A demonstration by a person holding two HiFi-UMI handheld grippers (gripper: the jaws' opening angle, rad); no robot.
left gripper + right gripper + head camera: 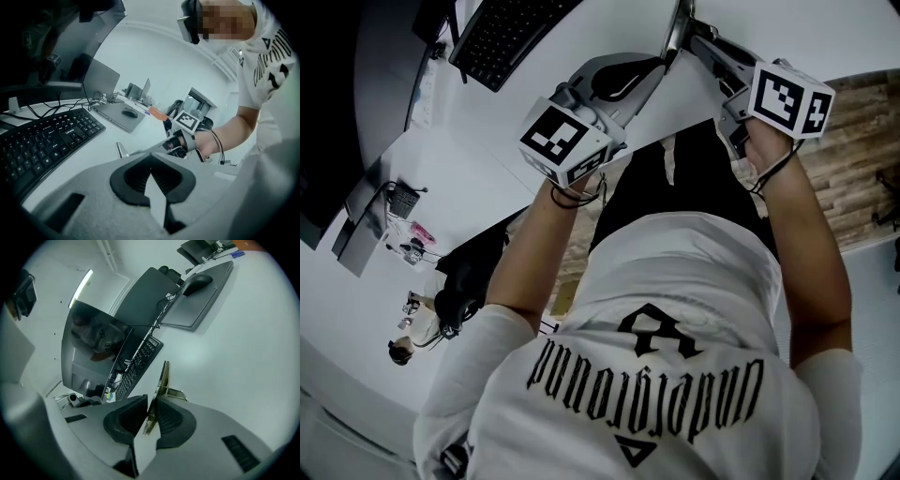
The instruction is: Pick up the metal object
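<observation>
Since your right claw (151,401) grips the metal piece (162,376) on the bench (234,343), left claw (150,164) closed, empty: grasp made; next, lift it straight.

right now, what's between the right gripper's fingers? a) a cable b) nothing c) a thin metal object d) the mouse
C: in the right gripper view the right gripper's fingers pinch the thin metal object, which sticks out past them.

Head view steeply down — gripper views low, close — keyboard (42,140) shared.
</observation>
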